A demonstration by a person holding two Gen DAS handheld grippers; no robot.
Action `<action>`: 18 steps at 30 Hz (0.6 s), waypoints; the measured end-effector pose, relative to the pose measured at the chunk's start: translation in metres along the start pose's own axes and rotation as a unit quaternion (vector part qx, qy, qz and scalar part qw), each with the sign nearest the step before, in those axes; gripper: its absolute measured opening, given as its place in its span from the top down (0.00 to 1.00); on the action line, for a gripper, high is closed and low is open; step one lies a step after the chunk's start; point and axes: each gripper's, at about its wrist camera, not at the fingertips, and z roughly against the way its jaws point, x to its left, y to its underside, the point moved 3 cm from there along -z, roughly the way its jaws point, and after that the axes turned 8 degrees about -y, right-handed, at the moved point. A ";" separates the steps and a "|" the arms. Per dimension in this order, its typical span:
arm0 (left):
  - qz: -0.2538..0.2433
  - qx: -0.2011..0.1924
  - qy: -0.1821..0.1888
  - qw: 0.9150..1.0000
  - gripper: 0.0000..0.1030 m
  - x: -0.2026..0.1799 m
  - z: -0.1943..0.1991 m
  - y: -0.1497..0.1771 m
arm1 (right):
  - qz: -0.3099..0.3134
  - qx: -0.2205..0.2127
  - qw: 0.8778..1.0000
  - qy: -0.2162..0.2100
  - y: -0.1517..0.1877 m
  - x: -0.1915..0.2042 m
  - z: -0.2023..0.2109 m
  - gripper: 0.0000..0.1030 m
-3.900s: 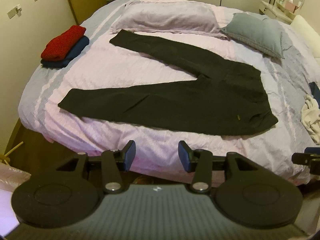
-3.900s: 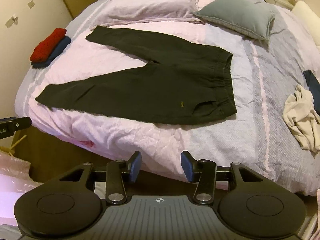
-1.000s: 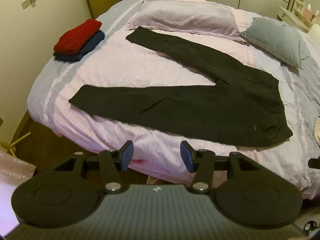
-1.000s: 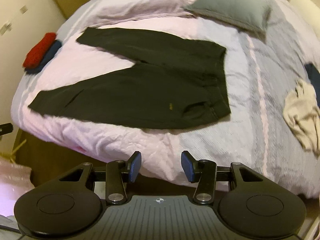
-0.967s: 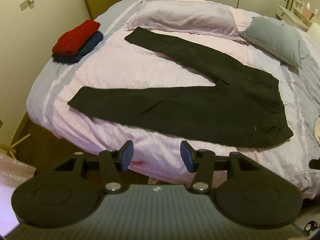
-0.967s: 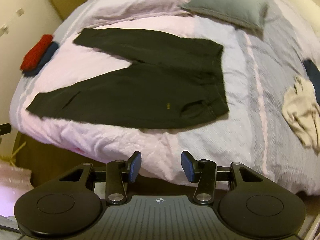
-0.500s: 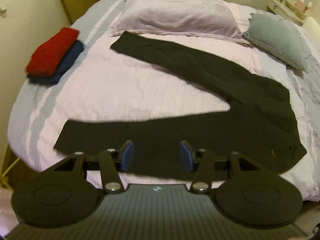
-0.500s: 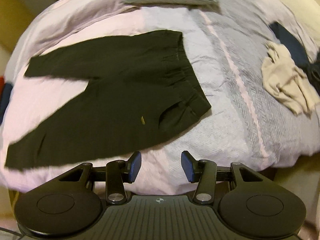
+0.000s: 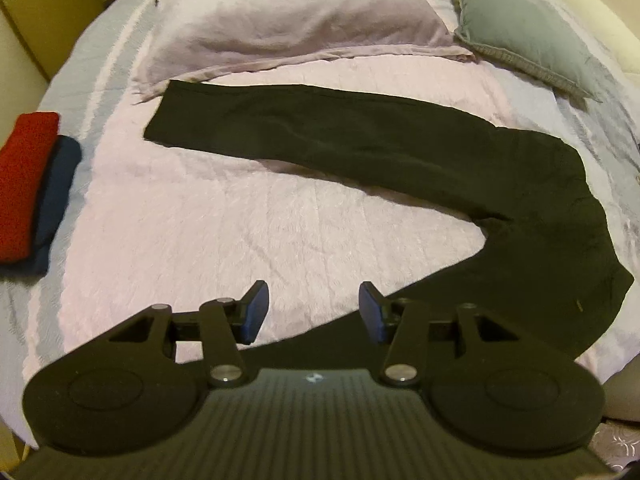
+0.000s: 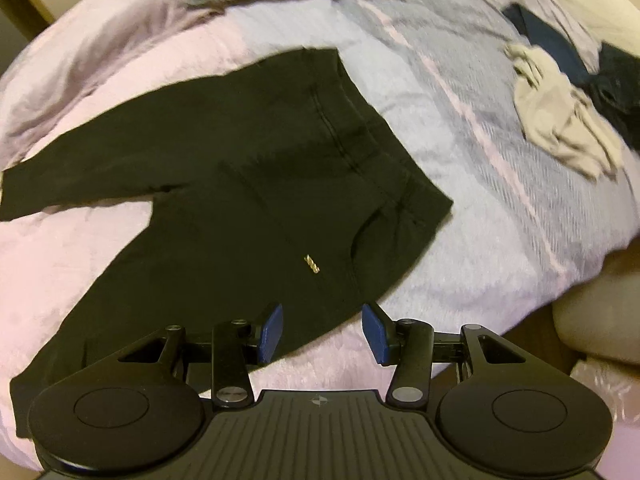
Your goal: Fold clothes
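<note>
Black trousers (image 9: 400, 148) lie flat on the pink bedspread (image 9: 200, 216), legs spread in a V toward the left. My left gripper (image 9: 310, 312) is open and empty, low over the bedspread by the near leg, which runs under it. In the right wrist view the trousers (image 10: 240, 200) fill the middle, waistband to the right, with a small gold tag. My right gripper (image 10: 322, 330) is open and empty over the near lower edge of the trousers by the hip.
A red garment folded on a navy one (image 9: 28, 184) lies at the bed's left edge. A pink pillow (image 9: 288, 20) and a grey pillow (image 9: 524, 24) lie at the head. A crumpled beige garment (image 10: 560, 116) and dark blue clothes (image 10: 600, 68) lie at the right.
Both grippers have moved forward and down from beyond the bed's edge to just over the trousers. Both stay open. The trousers have not moved.
</note>
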 end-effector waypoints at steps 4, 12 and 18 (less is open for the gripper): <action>-0.010 0.011 0.017 1.000 0.56 -0.006 -0.020 -0.012 | -0.006 -0.003 1.000 0.016 -0.009 -0.002 -0.006 0.54; -0.017 -0.001 0.023 1.000 0.56 -0.026 -0.048 -0.045 | 0.038 -0.045 0.998 0.012 -0.058 -0.008 -0.027 0.54; -0.050 -0.002 0.017 0.999 0.56 -0.053 -0.104 -0.077 | 0.111 -0.012 0.994 0.003 -0.116 -0.013 -0.086 0.54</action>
